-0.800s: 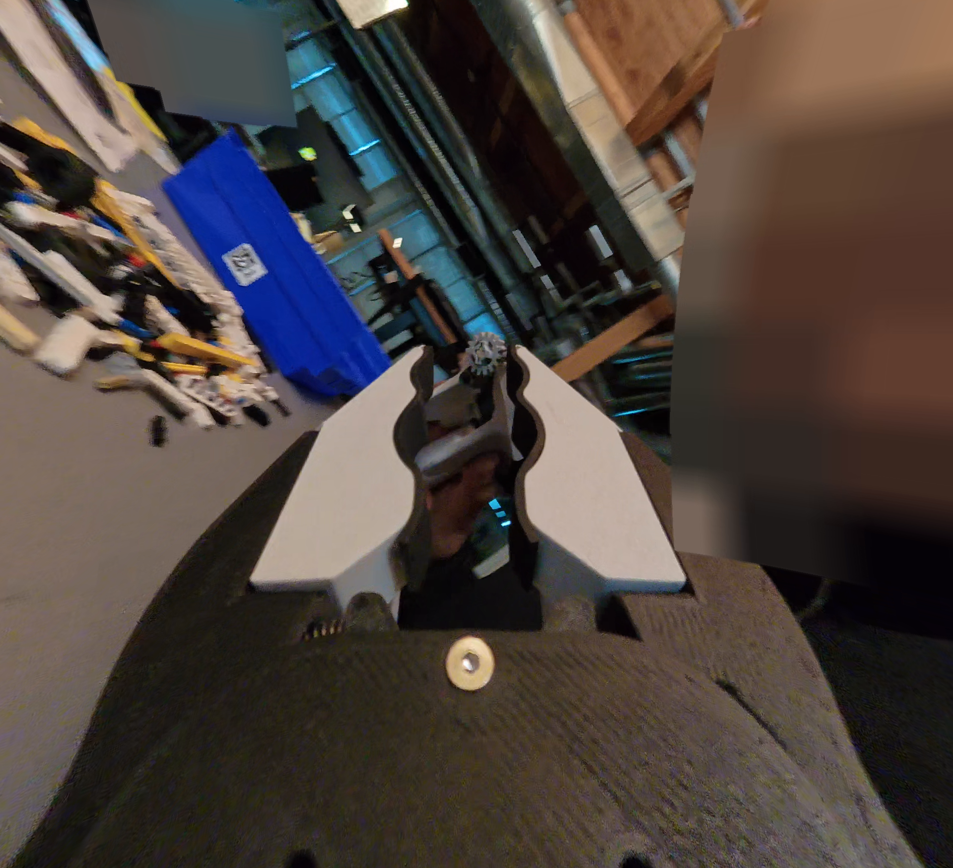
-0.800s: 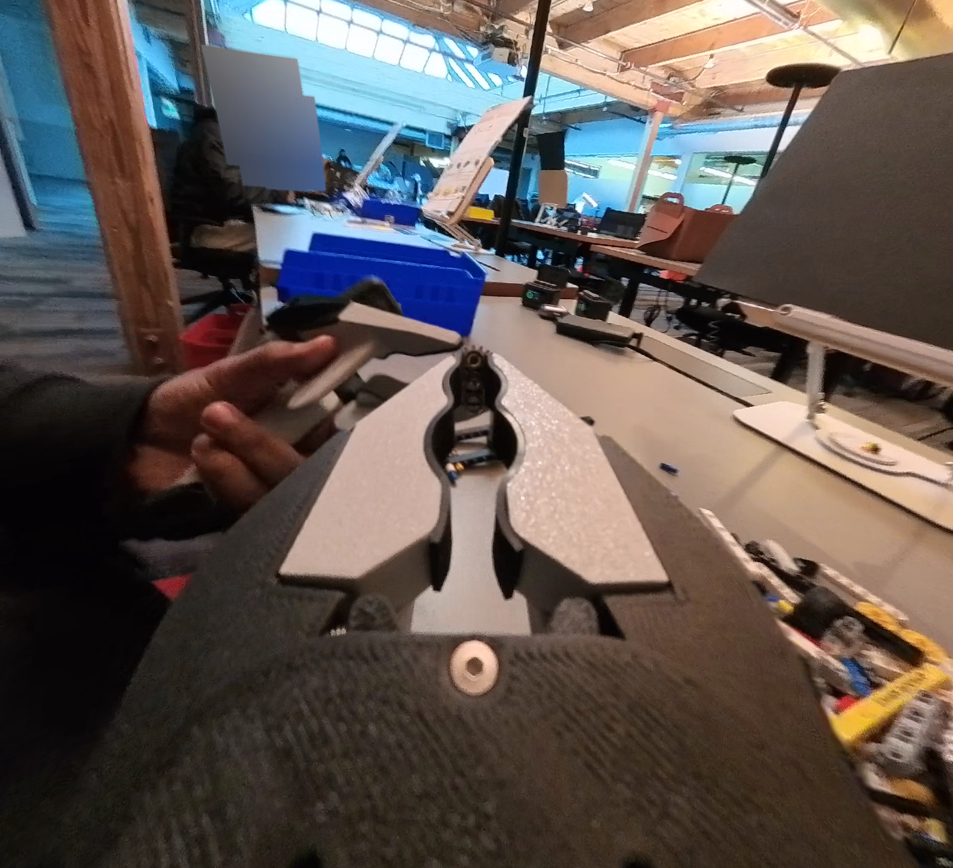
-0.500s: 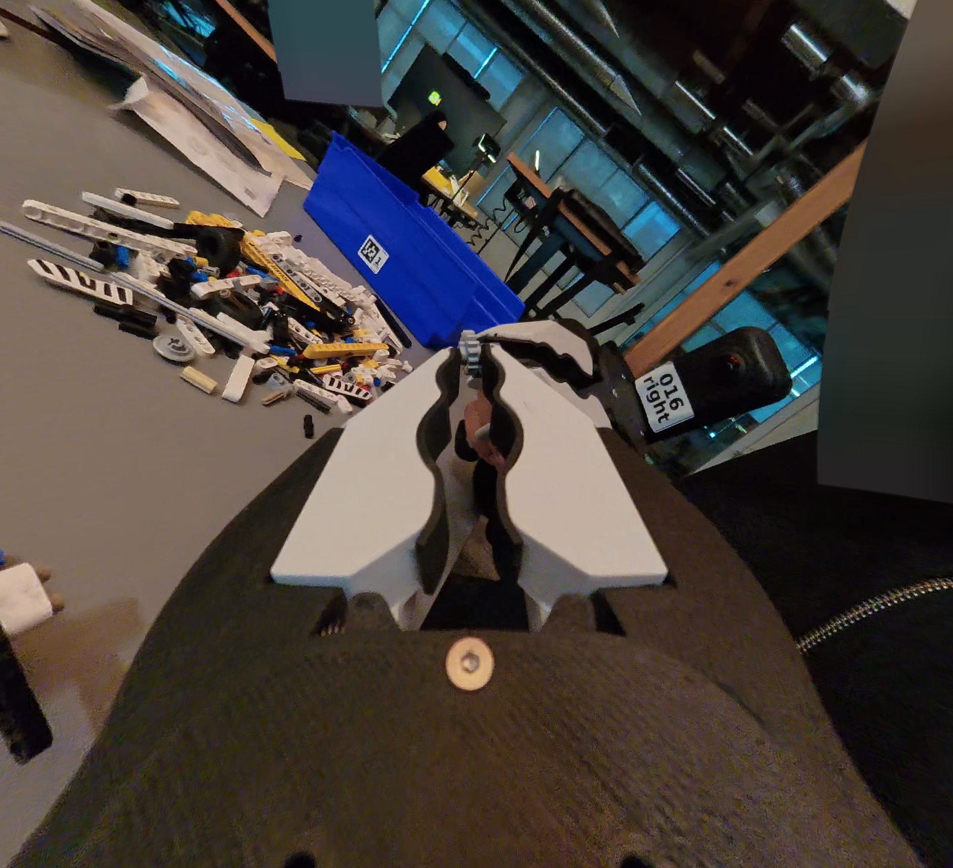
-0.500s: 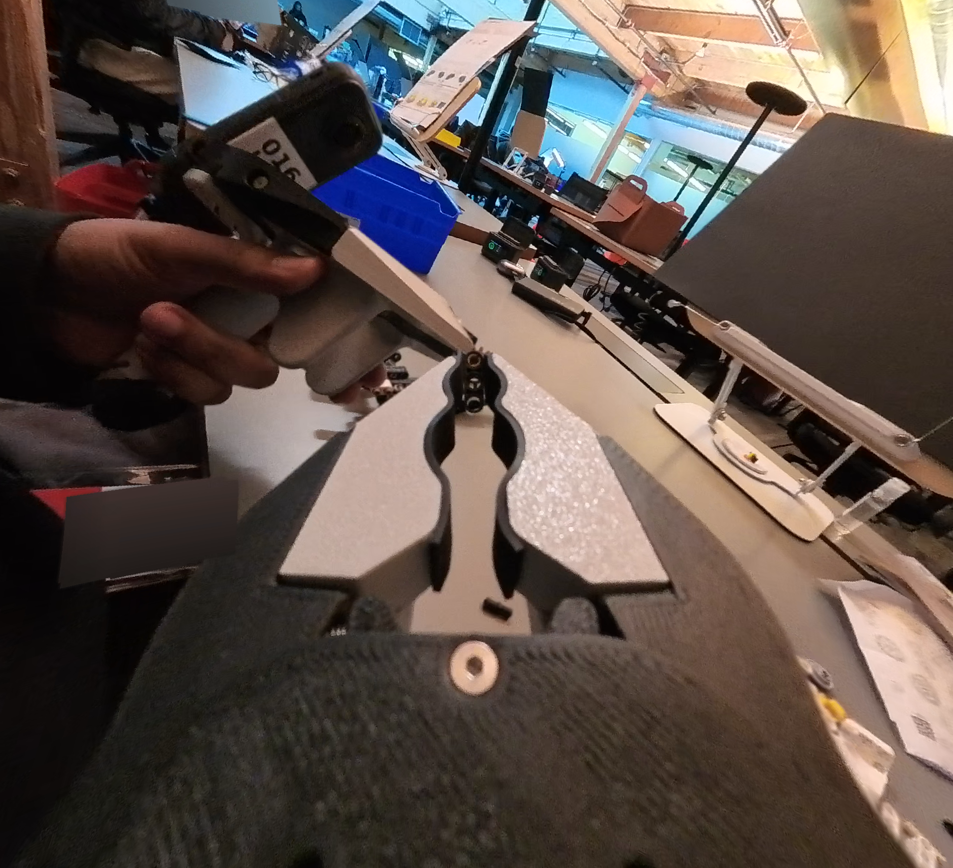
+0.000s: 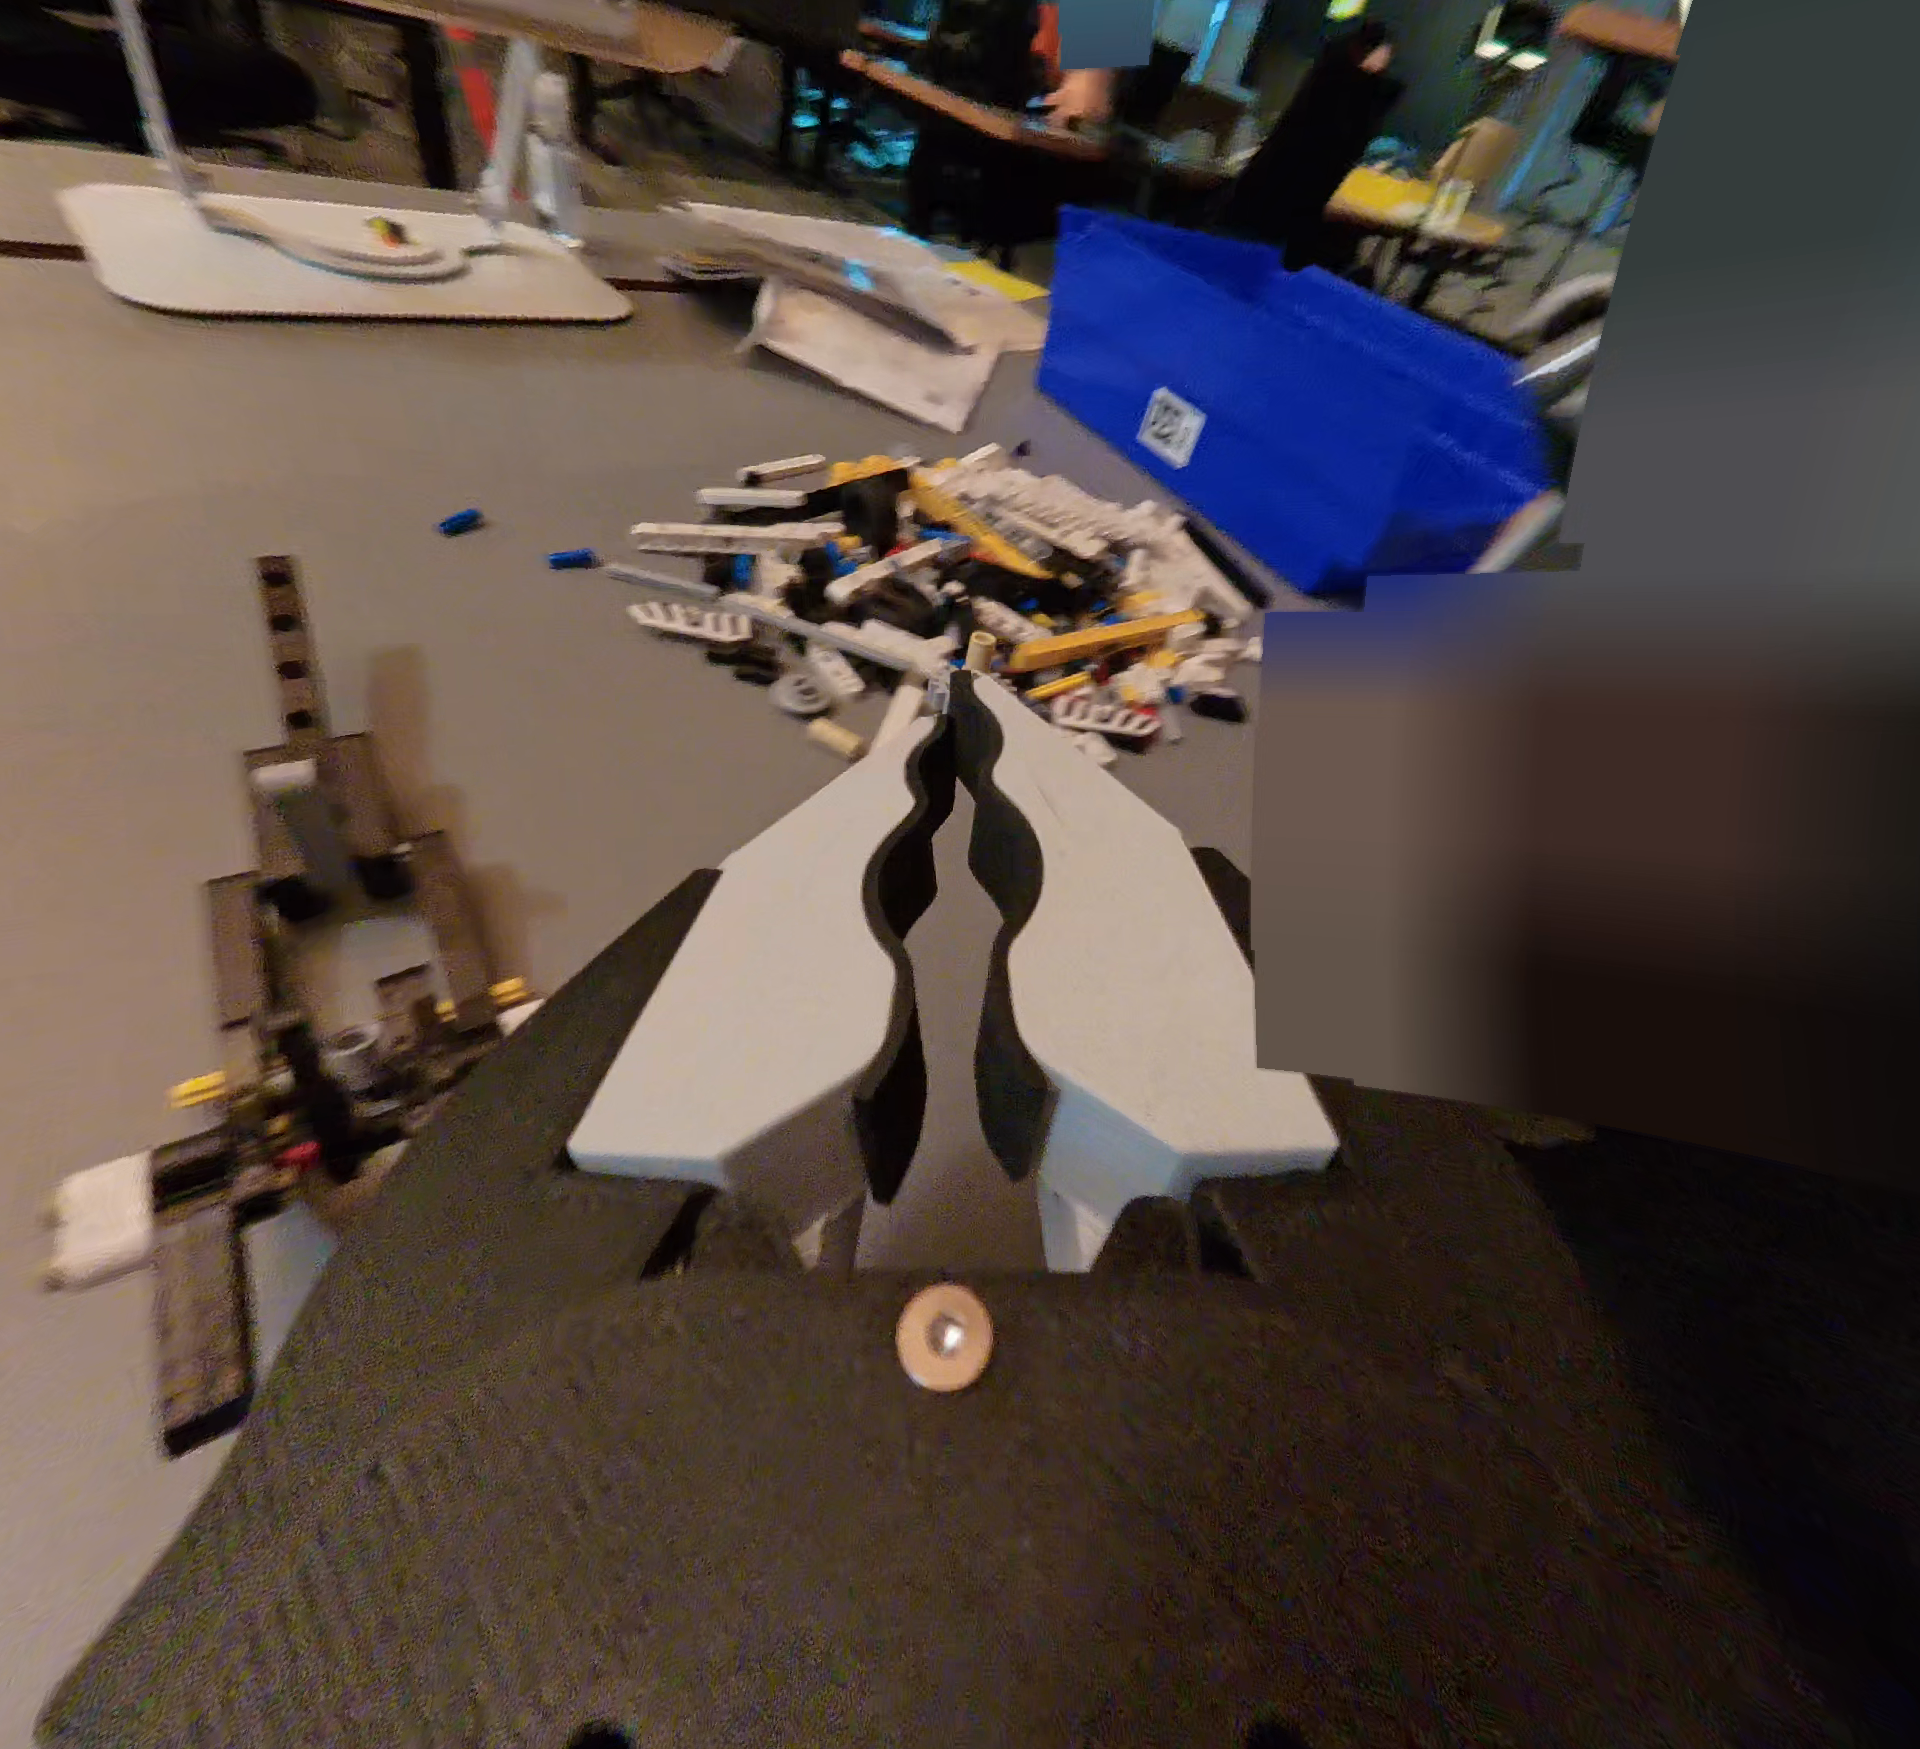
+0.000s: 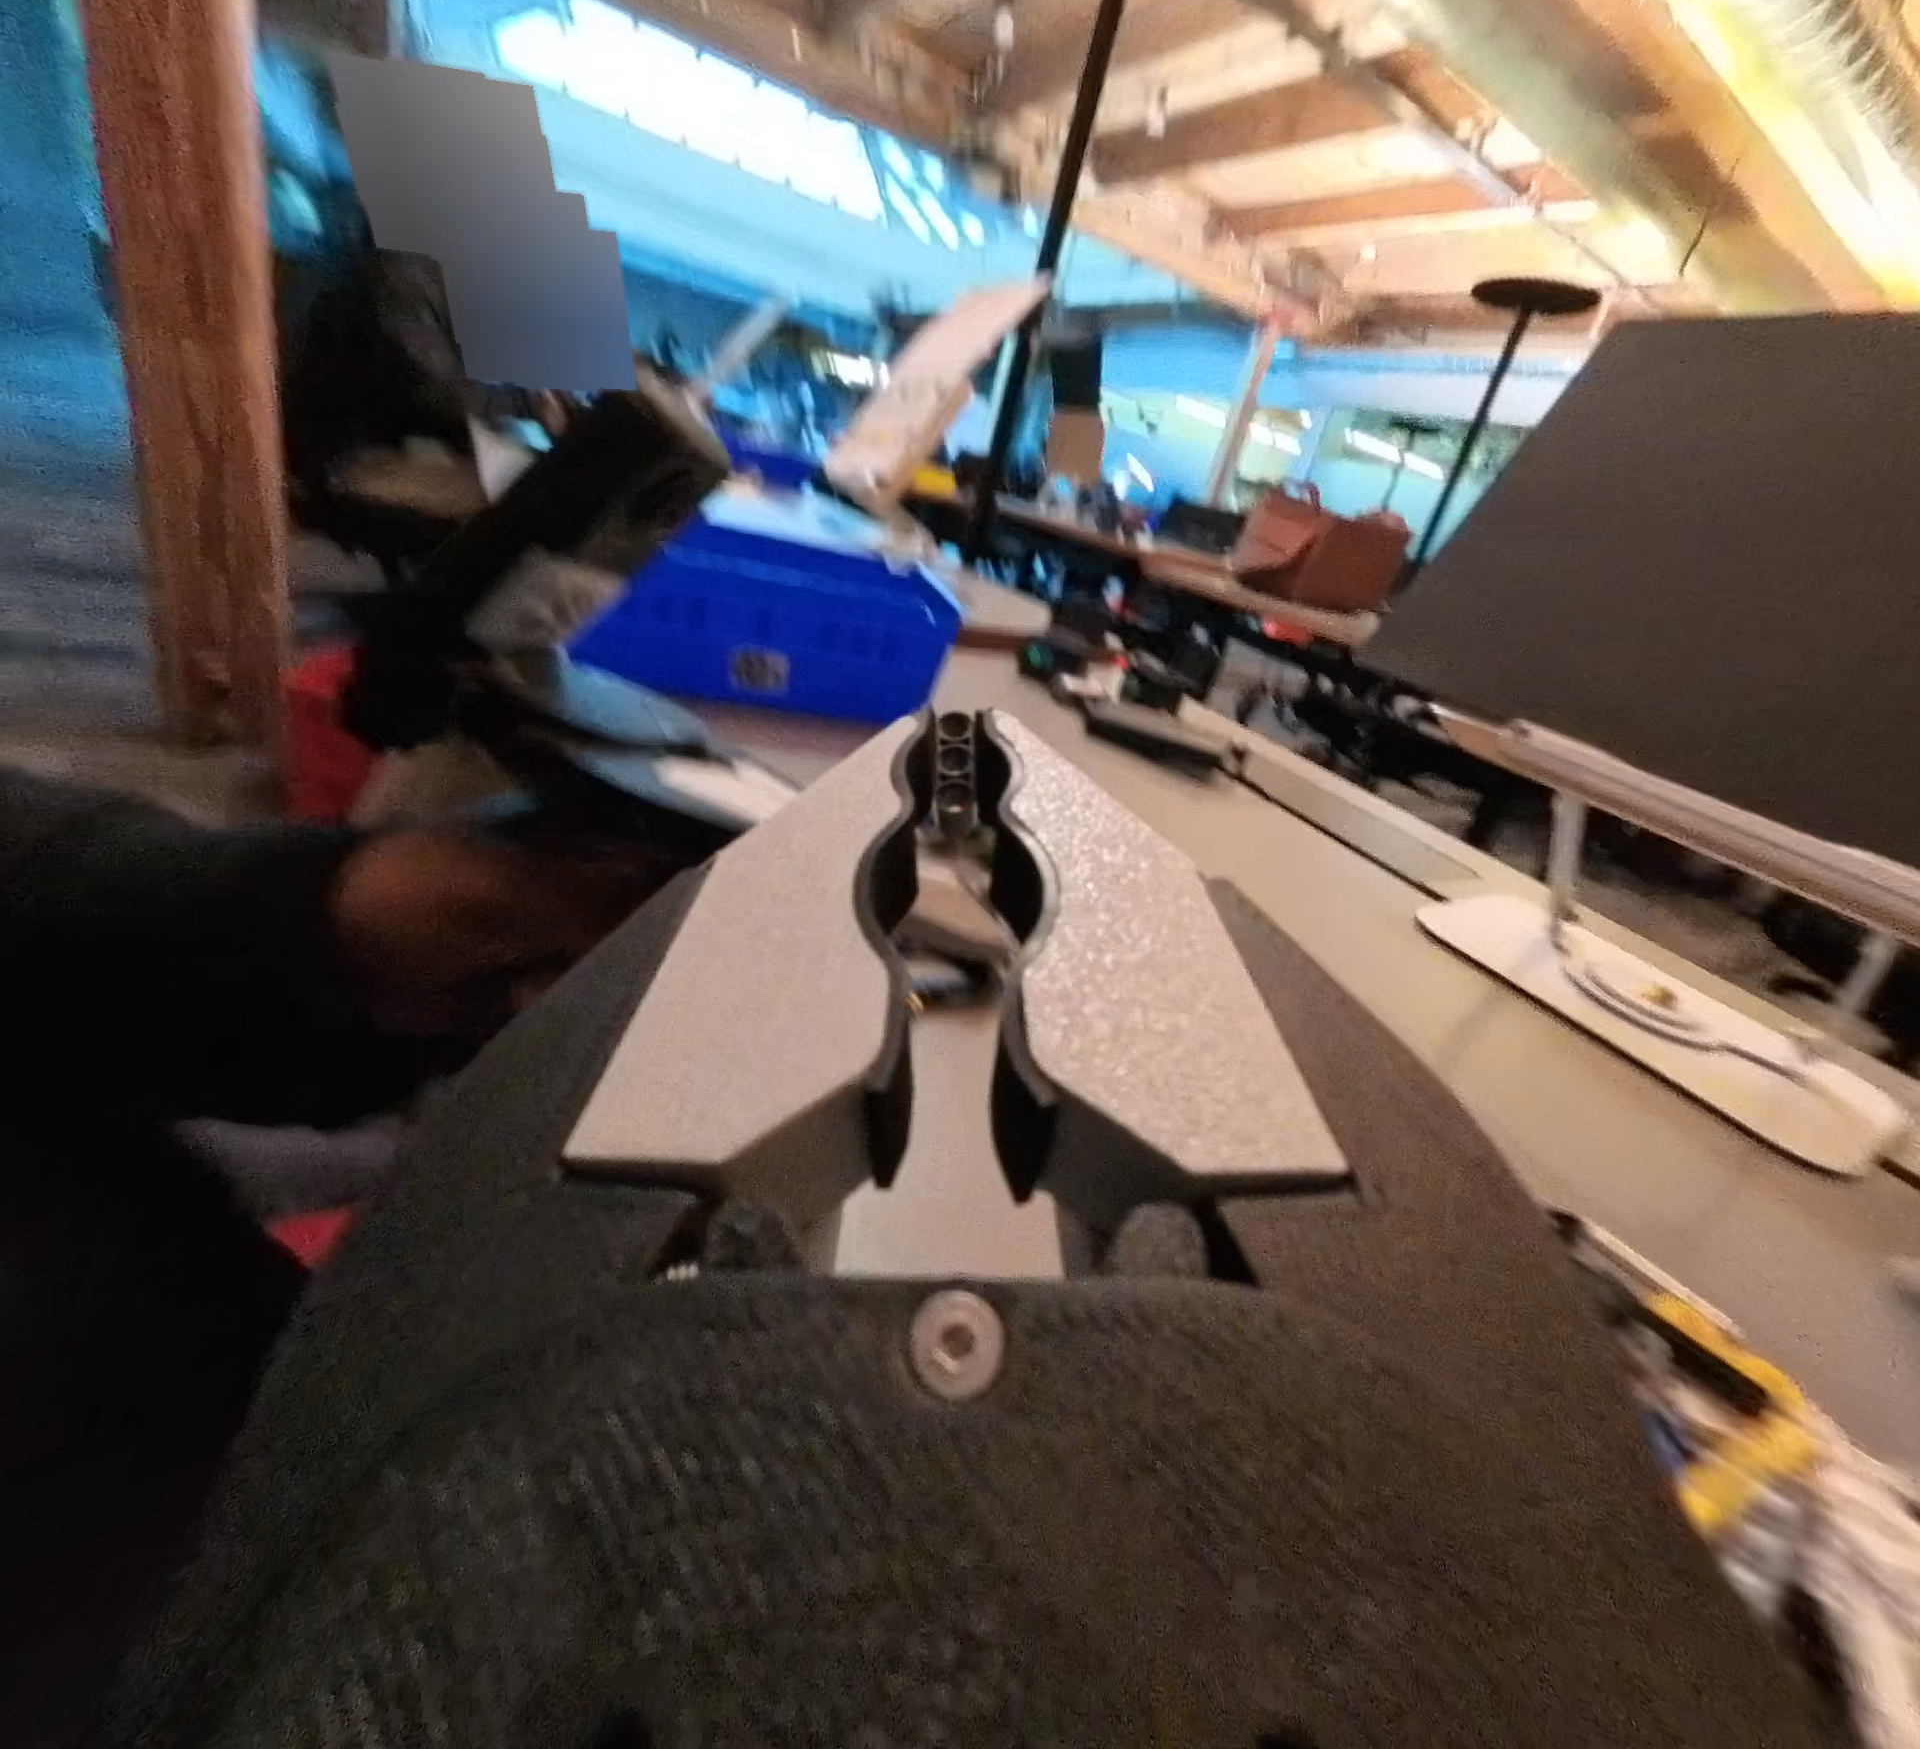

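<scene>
Grey tabletop [image 5: 312, 452]: carries a heap of small building pieces [image 5: 956, 587], white, black, yellow and blue, with a blue bin [image 5: 1299, 411] just behind it.
Left tongs [image 5: 951, 697]: closed, tips meeting; a tiny pale sliver shows at the very tip, too small and blurred to say whether it is a held piece or part of the heap behind.
Lie of the heap: straight ahead of the left tongs, whose tips overlap its near edge in the view; whether they touch it cannot be told.
Dark assembly [image 5: 312, 951]: a partly built frame lying flat on the tabletop, to the left of the left tongs and well apart from the heap; its long axis runs away from the camera, a holed black beam at the far end.
Right tongs [image 6: 956, 769]: clamped on a short black holed piece [image 6: 954, 780], held end-on with its row of holes running down between the pads.
Nearer side: left tongs are nearer both heap and assembly; right tongs are raised and aimed across the room.
Lamp base [image 5: 343, 265]: white, far left.
Hidden or unclear: both views are motion-blurred; masked patches cover the right of the left view; the hand and other gripper in the right view are a smear.
</scene>
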Available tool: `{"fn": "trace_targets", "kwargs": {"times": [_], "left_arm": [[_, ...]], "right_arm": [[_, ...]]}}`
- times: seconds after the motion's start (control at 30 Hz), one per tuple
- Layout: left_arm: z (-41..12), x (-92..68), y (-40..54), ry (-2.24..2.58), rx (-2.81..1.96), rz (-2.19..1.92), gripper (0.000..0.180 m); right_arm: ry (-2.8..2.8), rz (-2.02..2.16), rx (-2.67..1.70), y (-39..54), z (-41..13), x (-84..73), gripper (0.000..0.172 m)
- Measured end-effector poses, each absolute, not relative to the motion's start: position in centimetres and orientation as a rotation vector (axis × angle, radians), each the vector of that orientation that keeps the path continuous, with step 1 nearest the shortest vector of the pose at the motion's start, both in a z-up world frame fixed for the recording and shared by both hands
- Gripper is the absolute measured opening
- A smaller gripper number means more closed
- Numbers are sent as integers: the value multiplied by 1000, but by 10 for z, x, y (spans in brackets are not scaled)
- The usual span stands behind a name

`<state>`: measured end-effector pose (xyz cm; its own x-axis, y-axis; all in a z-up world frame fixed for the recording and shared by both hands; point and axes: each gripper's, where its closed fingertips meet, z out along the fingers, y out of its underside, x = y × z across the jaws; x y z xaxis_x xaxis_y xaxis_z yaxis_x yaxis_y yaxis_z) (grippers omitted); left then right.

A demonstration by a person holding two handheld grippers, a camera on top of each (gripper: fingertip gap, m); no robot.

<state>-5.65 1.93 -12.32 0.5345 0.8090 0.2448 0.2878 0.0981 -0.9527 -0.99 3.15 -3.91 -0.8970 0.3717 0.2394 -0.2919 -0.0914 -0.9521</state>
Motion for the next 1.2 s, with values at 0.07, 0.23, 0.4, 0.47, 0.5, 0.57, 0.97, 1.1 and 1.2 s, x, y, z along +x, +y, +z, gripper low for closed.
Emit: {"fn": "trace_targets", "kwargs": {"times": [0.07, 0.23, 0.4, 0.47, 0.5, 0.57, 0.97, 1.1, 1.2], "left_arm": [[-102, -50, 29, -965, -1370, 373, 0], [-93, -52, 33, -942, -1310, 259, 0], [-89, -51, 34, -964, -1223, 154, 0], [-90, -53, 30, -975, -1213, 172, 0], [-90, -54, 29, -979, -1203, 165, 0], [-91, -54, 28, -990, -1189, 147, 0], [-101, -56, 33, -1012, -1196, 96, 0], [-105, -55, 35, -1018, -1207, 82, 0], [-109, -53, 39, -1018, -1234, 75, 0]], "right_arm": [[-1779, 1876, -99, 34, -53, -25, 4], [-1751, 2156, -296, 52, -44, -38, 3], [-1902, 2080, -504, 62, -69, -67, 4], [-2121, 1901, -632, 63, -107, -83, 4], [-2212, 1789, -704, 68, -128, -91, 4], [-2345, 1621, -820, 80, -156, -101, 5], [-2405, 1291, -901, 114, -186, -118, 11], [-2360, 1333, -897, 119, -179, -122, 16], [-2222, 1514, -927, 129, -149, -128, 14]]}}
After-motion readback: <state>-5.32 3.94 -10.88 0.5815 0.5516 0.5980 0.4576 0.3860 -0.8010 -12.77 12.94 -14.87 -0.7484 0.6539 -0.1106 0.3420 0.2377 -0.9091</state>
